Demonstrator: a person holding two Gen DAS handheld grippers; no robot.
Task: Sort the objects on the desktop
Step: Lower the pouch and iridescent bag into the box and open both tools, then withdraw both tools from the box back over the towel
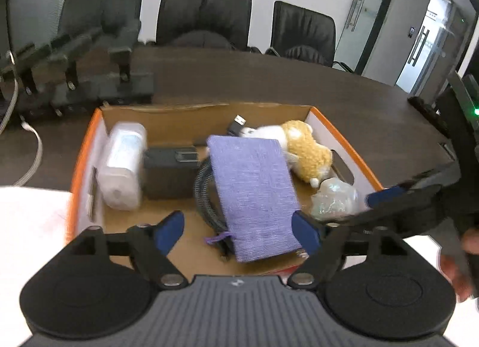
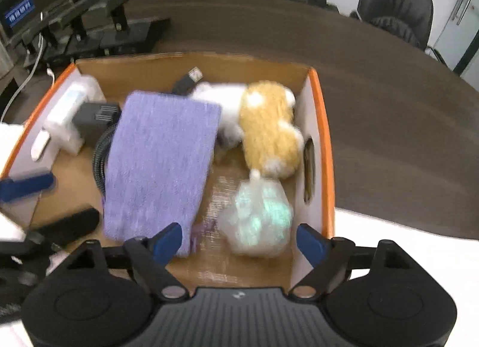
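Matt corrugated cardboard box (image 1: 206,113); coarse woven purple cloth pouch (image 1: 254,194); fluffy plush toy (image 2: 269,128); crinkled glossy plastic bag (image 2: 257,218).

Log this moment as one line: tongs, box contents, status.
left tongs: open, empty | right tongs: open, empty | box: purple pouch, plush toy, plastic bag, charger | status: both over box
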